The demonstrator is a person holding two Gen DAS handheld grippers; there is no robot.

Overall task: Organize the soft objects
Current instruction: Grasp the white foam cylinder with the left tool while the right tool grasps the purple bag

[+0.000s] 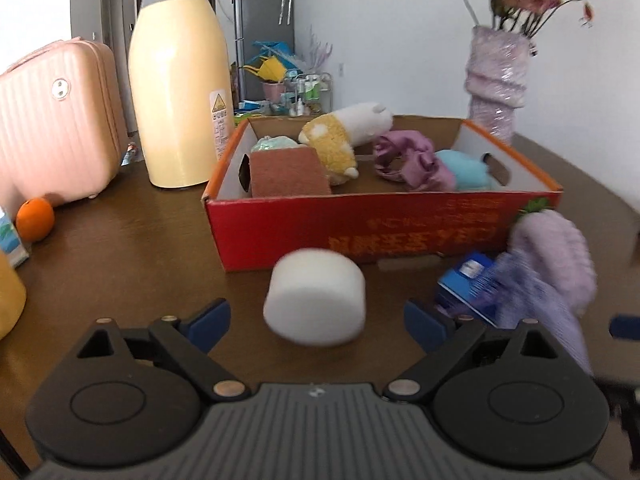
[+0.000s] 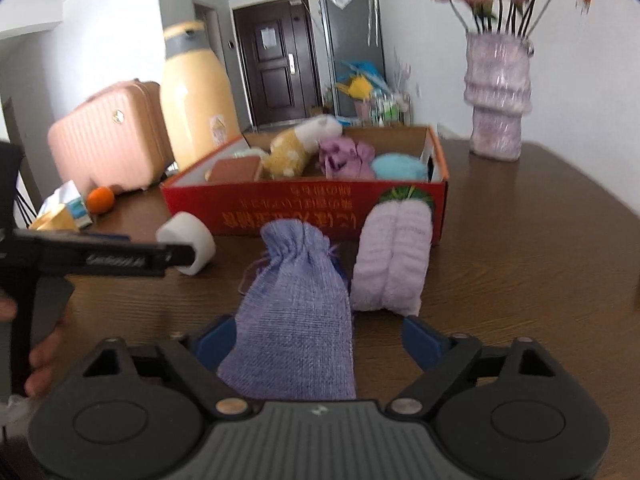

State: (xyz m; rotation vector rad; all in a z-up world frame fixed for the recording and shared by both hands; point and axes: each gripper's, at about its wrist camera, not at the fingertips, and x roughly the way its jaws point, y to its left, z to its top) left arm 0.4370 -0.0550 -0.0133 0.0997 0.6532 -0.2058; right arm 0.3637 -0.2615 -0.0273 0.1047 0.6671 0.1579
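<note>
A red cardboard box on the brown table holds a yellow-white plush, a brown sponge, a purple cloth and a blue soft thing. A white foam cylinder lies before the box, between the open jaws of my left gripper, untouched. My right gripper is open around a lilac drawstring bag. A folded lilac towel leans on the box.
A tall cream jug and a pink suitcase stand at the left, with an orange. A lilac vase with flowers stands behind the box at the right. A blue packet lies under the bag.
</note>
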